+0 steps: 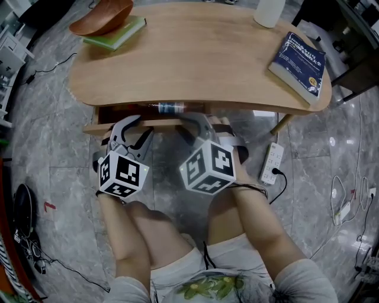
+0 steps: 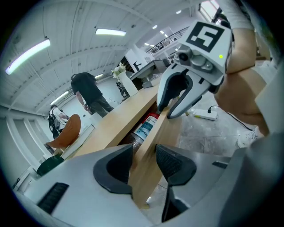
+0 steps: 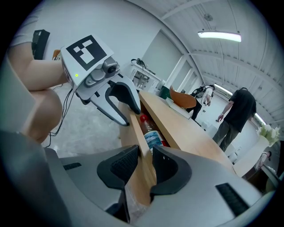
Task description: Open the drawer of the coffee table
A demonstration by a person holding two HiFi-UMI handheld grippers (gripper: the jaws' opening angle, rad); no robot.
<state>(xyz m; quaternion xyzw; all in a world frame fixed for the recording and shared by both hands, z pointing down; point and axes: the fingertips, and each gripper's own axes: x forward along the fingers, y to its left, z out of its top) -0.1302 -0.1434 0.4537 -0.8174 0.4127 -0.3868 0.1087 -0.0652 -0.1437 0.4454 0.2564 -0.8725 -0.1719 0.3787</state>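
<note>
The left gripper (image 2: 144, 165) and right gripper (image 3: 143, 165) are clamping ribbed jaws on the pale wooden drawer front (image 2: 165, 128); a red-capped plastic bottle (image 3: 153, 138), label illegible, is lying inside.

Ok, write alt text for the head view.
Seen from above, a left gripper and a right gripper both clamp the drawer front of a wooden coffee table, which stands slightly open, a bottle visible inside. A blue book and an orange bowl are on top.
</note>
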